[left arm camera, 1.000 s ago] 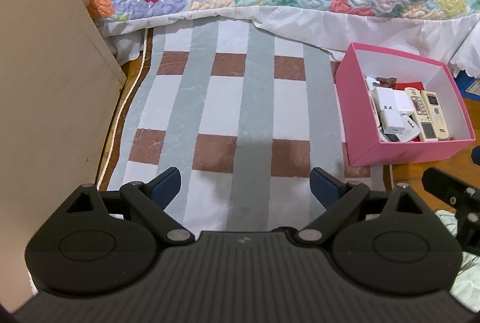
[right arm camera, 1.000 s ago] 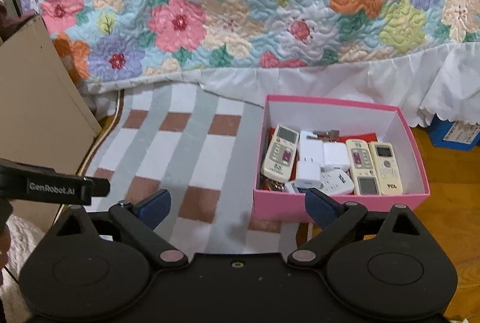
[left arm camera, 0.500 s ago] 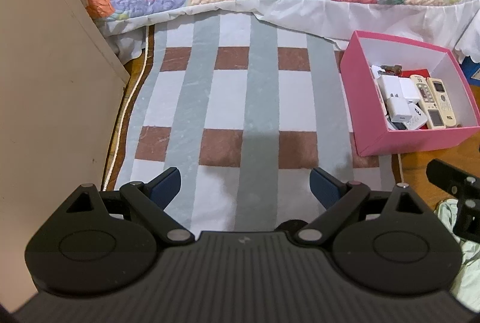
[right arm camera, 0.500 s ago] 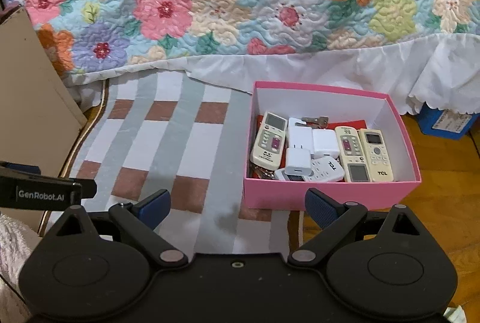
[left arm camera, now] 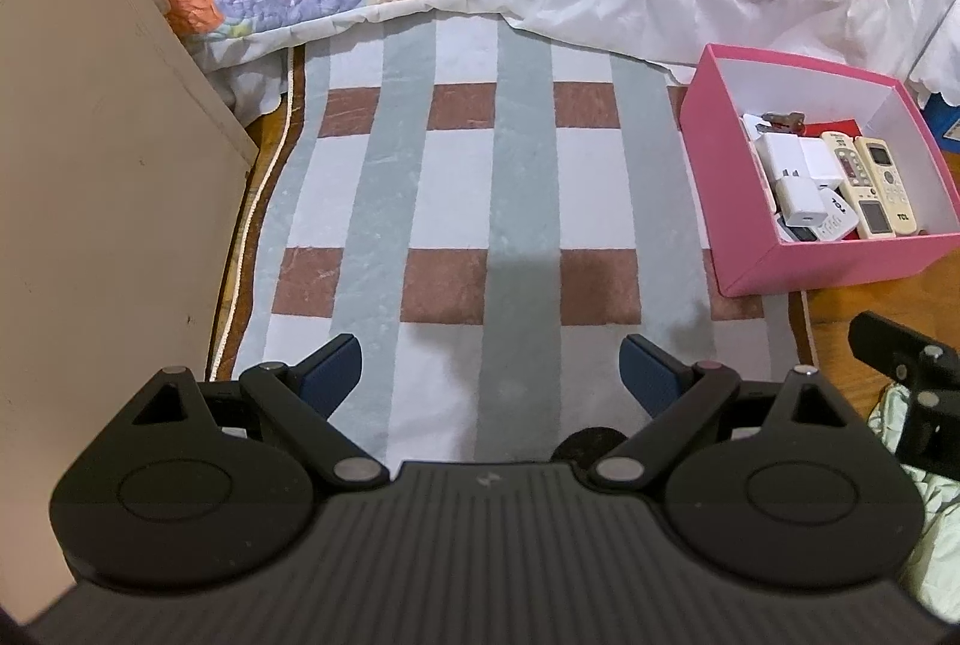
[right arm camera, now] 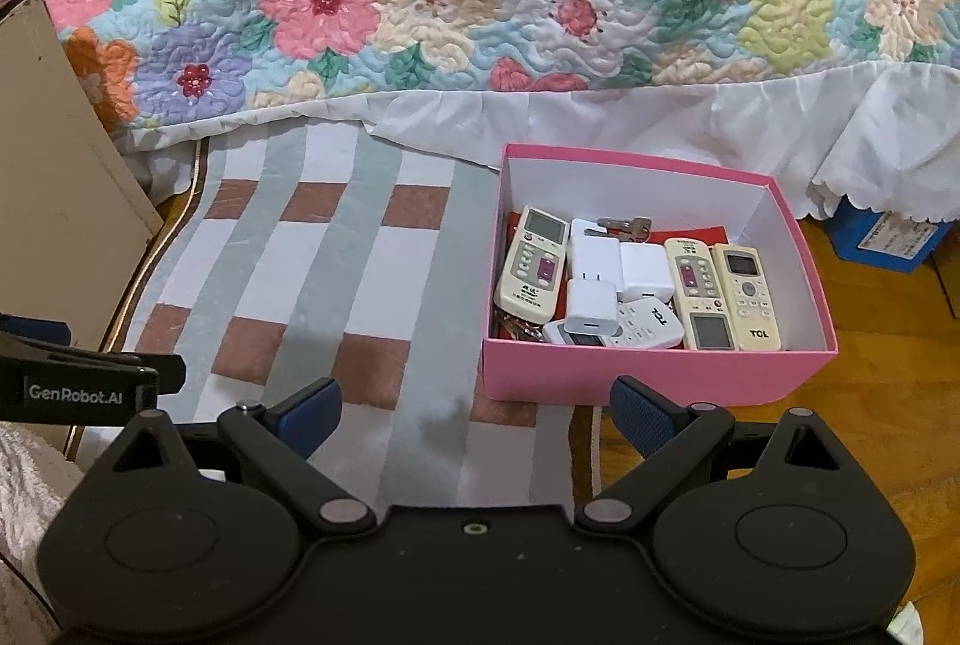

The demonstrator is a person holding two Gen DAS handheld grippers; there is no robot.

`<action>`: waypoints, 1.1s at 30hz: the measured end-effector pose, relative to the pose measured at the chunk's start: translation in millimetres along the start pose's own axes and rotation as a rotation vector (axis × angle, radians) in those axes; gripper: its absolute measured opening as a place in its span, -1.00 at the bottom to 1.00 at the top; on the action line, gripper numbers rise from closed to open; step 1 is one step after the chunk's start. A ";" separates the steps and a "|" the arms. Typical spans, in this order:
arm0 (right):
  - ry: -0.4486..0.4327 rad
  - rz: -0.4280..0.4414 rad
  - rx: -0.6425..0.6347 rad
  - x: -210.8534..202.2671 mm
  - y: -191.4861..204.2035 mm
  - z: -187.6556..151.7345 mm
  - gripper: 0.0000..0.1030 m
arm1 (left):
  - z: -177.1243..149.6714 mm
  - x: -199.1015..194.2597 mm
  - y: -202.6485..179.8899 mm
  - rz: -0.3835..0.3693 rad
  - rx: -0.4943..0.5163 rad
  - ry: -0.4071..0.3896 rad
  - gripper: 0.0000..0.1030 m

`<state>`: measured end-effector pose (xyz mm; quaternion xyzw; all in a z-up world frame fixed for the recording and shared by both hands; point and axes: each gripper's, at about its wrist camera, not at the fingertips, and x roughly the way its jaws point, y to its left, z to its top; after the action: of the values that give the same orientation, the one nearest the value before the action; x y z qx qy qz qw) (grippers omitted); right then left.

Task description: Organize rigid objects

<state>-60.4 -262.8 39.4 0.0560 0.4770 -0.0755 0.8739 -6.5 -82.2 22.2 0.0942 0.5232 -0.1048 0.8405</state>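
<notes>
Right wrist view: pink box (right arm camera: 654, 375) already packed with remotes and chargers.
Both grippers, right gripper (right arm camera: 474, 414) and left gripper (left arm camera: 491, 366), hang spread wide, empty, over the rug (left arm camera: 516, 201).

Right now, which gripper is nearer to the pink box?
Right. The right gripper hovers open just in front of the pink box; the left gripper hovers open over the striped rug, off to the box's left.

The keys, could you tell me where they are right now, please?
In the right wrist view, the keys lie at the far end of the pink box, behind the white chargers.
</notes>
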 end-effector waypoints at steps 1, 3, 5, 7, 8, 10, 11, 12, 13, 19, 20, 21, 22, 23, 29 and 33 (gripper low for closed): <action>0.000 -0.001 0.002 -0.2 -0.5 -0.2 0.90 | -0.3 -0.1 -0.1 0.001 0.001 0.001 0.82; 0.001 -0.002 0.005 -0.6 -1.1 -0.9 0.90 | 0.1 -0.1 0.0 0.002 0.004 0.003 0.82; 0.005 -0.004 0.005 -0.2 -1.3 -1.3 0.90 | 0.4 0.2 1.1 0.001 0.007 0.006 0.82; 0.009 -0.006 0.006 0.7 -2.5 -1.2 0.90 | 0.5 0.8 1.6 0.002 0.010 0.009 0.82; 0.011 -0.007 0.007 1.0 -2.5 -1.3 0.90 | 0.5 1.2 2.1 0.001 0.011 0.010 0.82; 0.013 -0.008 0.006 1.5 -2.4 -1.3 0.90 | 0.5 1.6 2.4 -0.001 0.011 0.015 0.82; 0.013 -0.009 0.005 1.7 -1.8 -1.4 0.90 | 0.1 2.0 2.3 -0.002 0.011 0.017 0.82; 0.016 -0.010 0.004 2.1 -2.3 -1.0 0.90 | 0.0 2.4 2.4 -0.002 0.012 0.018 0.82; 0.017 -0.010 0.003 2.5 -2.0 -1.1 0.90 | 0.2 2.9 2.7 -0.002 0.013 0.018 0.82; 0.023 -0.016 -0.008 3.7 -0.9 -1.9 0.90 | 0.6 4.7 3.5 -0.002 0.020 0.025 0.82; 0.025 -0.017 -0.007 4.0 -1.2 -1.9 0.90 | 0.7 4.9 3.5 -0.002 0.020 0.027 0.82; 0.027 -0.018 -0.005 4.4 -1.6 -1.8 0.90 | 0.6 5.1 3.2 -0.002 0.019 0.029 0.82; 0.028 -0.020 -0.005 4.6 -2.2 -1.7 0.90 | 0.8 5.6 3.4 -0.003 0.019 0.031 0.82; 0.027 -0.023 -0.005 4.6 -2.1 -1.8 0.90 | 0.2 5.5 2.6 -0.002 0.018 0.032 0.82; 0.027 -0.027 -0.002 5.3 -4.3 -2.0 0.90 | 0.9 6.7 2.9 -0.002 0.019 0.035 0.82; 0.028 -0.034 0.001 4.5 -2.9 -2.5 0.90 | 0.5 6.3 3.4 -0.009 0.024 0.027 0.82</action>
<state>-60.6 -265.6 34.1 0.0493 0.4899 -0.0900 0.8657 -2.5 -79.6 16.9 0.1031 0.5337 -0.1136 0.8316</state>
